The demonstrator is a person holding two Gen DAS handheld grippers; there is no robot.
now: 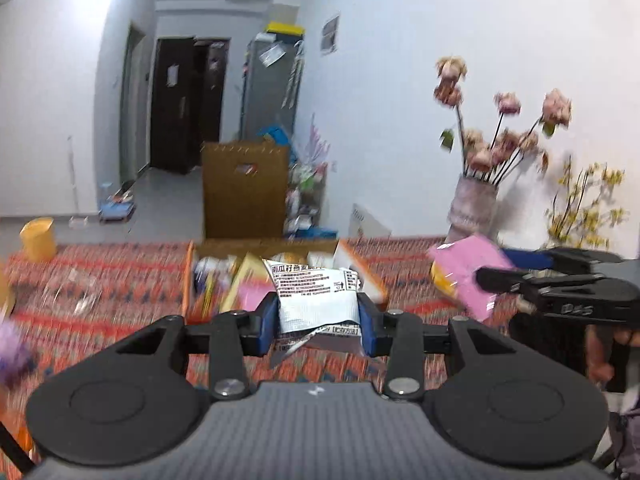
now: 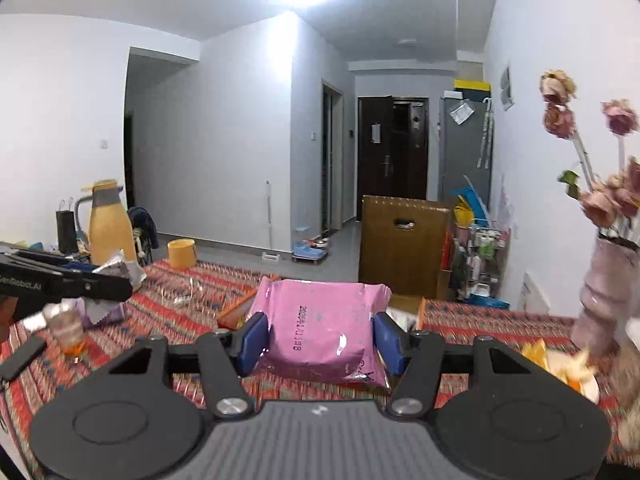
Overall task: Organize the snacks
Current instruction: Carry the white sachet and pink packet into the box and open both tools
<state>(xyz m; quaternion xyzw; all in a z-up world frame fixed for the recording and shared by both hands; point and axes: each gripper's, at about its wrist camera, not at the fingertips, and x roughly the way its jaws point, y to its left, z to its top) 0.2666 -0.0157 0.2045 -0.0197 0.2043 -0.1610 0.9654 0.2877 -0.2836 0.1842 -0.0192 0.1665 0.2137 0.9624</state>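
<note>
A white packet (image 1: 316,300) is clamped between the blue pads of the left tool (image 1: 318,318), carried above the patterned desk (image 1: 120,272) and aimed at the orange box (image 1: 360,268) just ahead, likely its destination. A pink packet (image 2: 320,328) is gripped likewise by the right tool (image 2: 320,340), held clear to the side. Open room is seen between the two tools; a vase (image 2: 604,300) and a plate (image 2: 576,376) crowd the right edge, where care is judged to be needed.
</note>
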